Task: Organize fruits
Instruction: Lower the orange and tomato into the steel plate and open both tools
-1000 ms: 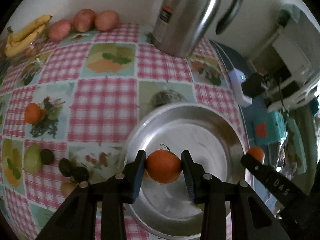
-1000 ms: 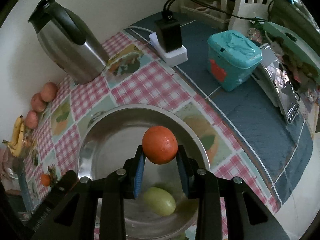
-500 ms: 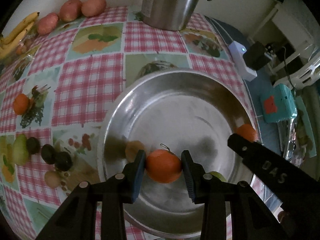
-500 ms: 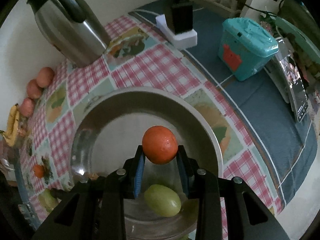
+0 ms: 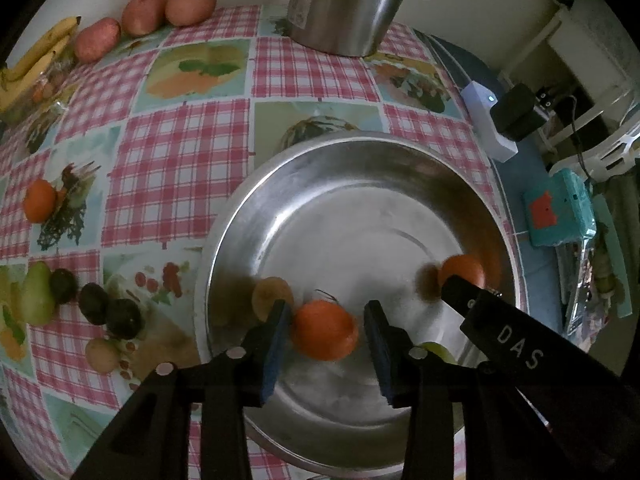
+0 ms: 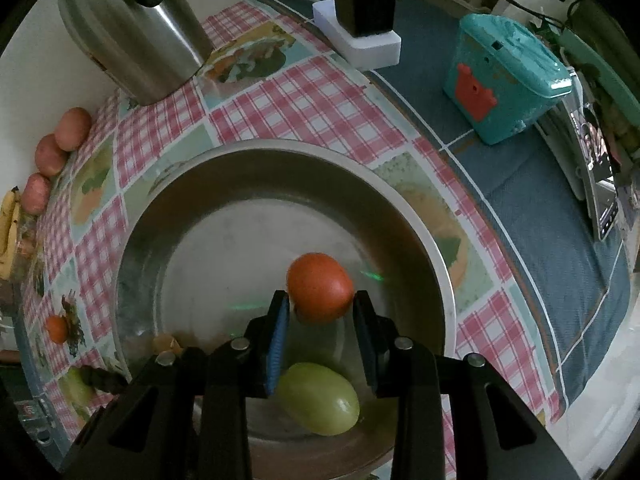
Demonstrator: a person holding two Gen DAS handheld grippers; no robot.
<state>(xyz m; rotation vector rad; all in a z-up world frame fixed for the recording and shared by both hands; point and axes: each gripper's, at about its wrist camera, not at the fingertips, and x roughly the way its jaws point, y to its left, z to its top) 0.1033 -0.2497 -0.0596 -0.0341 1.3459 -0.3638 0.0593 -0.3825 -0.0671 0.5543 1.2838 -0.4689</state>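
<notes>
Shiny round metal bowl (image 5: pixel 360 184): left gripper (image 5: pixel 326 334) opening around a blurred orange (image 5: pixel 324 330); right gripper (image 6: pixel 320 312) pinches a smooth tangerine (image 6: pixel 320 293), half-hiding an oval green fruit (image 6: pixel 320 398).

Left tongs (image 5: pixel 326 334) opening, right tongs (image 6: pixel 320 320) clamped

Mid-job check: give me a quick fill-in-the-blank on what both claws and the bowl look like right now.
1. The left claw is opening around an ____ fruit over the metal bowl.
2. The right claw grips an orange above a ____ fruit lying in the bowl.
3. Three potatoes sit by the wall beside the ____.

Missing: orange; green; bananas
</notes>
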